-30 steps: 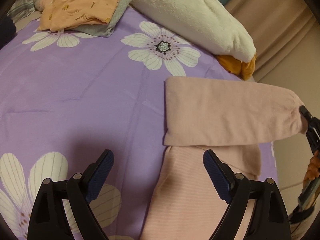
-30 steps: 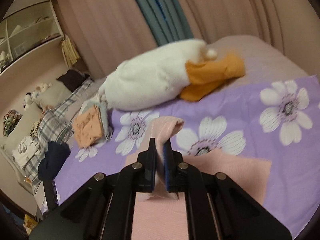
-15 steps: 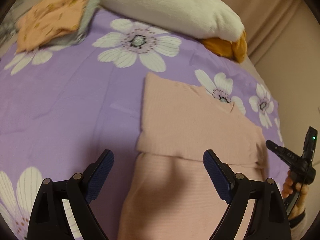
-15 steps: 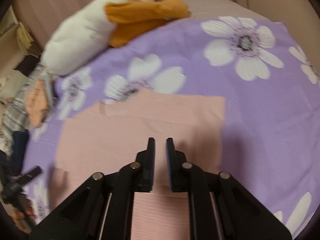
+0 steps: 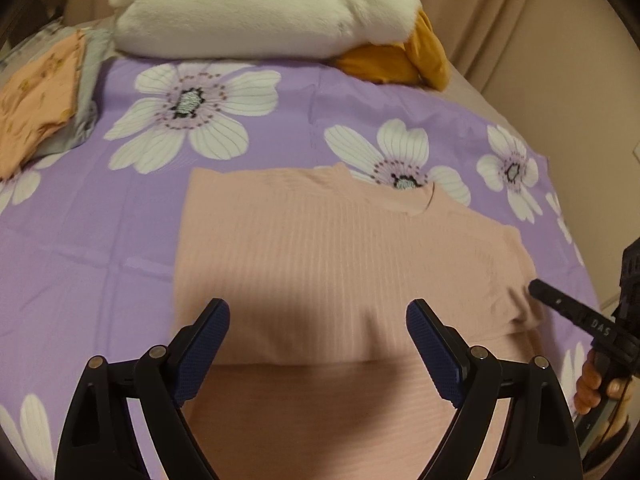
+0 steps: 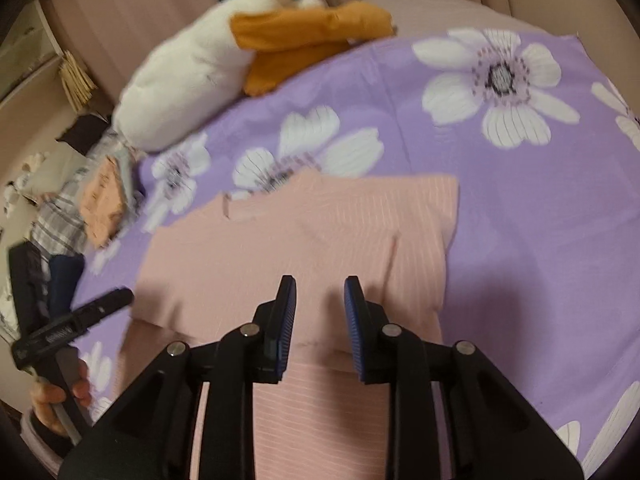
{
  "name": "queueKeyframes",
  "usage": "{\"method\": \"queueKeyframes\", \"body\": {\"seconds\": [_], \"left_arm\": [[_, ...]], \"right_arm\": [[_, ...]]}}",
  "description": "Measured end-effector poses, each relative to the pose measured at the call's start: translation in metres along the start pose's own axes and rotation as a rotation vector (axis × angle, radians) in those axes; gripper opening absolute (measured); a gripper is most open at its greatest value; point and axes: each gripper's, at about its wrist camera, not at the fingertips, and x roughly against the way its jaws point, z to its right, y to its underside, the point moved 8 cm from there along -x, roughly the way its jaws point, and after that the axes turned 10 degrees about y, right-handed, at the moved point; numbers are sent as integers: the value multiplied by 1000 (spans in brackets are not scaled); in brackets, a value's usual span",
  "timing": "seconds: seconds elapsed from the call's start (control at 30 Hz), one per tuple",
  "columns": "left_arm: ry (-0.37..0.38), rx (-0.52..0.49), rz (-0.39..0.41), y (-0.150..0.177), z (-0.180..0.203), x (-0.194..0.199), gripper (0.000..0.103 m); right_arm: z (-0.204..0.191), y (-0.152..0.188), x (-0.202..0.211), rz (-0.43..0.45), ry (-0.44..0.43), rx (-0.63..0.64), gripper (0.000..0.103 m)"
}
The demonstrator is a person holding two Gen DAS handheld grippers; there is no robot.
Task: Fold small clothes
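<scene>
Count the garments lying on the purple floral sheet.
2, maybe more. The pink top lies flat in the middle under both grippers. An orange printed piece sits at the far left on something grey, which may be another garment.

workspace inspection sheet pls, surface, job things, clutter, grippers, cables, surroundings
surface: purple flowered bedsheet, lightly creased
job's things: pink ribbed top lying flat, sleeves folded in over the body
clutter: white and orange plush toy; orange printed garment on grey cloth at the far left
grippers: left hand-held gripper open wide above the top; right hand-held gripper open, holding nothing
cables: nothing seen
surroundings: beige curtains; shelves, blurred
</scene>
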Motion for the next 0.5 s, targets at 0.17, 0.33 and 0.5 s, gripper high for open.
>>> {"method": "queueKeyframes", "body": {"seconds": [0.17,0.33,0.5], "left_arm": [[-45,5,-50,11,-11,-22,87],[-75,20,-58,20,-25,-26,85],[-37,13,-9,23,-20,0,85]], "right_arm": [[24,20,-26,-85,70,-49,20],[30,23,-21,-79,45,-79,22],[26,29,3,-48,5,-79,29]]}}
